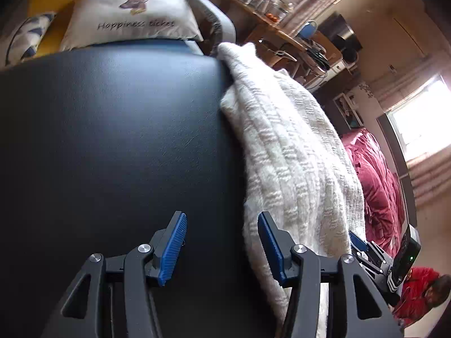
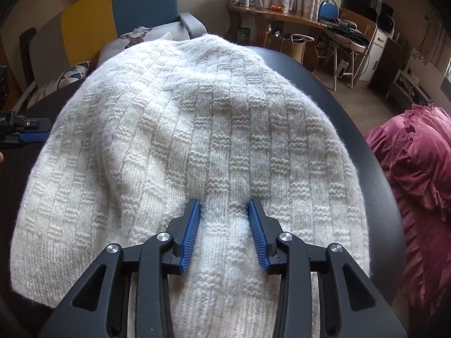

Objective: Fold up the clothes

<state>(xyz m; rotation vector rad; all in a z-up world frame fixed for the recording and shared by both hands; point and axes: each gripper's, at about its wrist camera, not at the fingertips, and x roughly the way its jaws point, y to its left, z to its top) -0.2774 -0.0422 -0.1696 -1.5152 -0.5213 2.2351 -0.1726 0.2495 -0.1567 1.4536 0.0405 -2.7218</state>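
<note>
From my left wrist, my left gripper [image 1: 222,235] hovers spread over the dark tabletop [image 1: 112,140], nothing between its fingers; the white knit sweater [image 1: 293,152] runs from five to twelve o'clock.

From my right wrist, my right gripper [image 2: 224,211] pinches a ridge of the sweater [image 2: 180,129], which fills the centre; a crimson quilt [image 2: 417,169] lies at three o'clock.

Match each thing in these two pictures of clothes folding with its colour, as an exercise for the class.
Things:
1. knitted sweater
2. table top
3. bedding
4. gripper pads

Colours:
A. blue
B. dark red
C. cream white
D. black

Pairs: 1-C, 2-D, 3-B, 4-A
</note>
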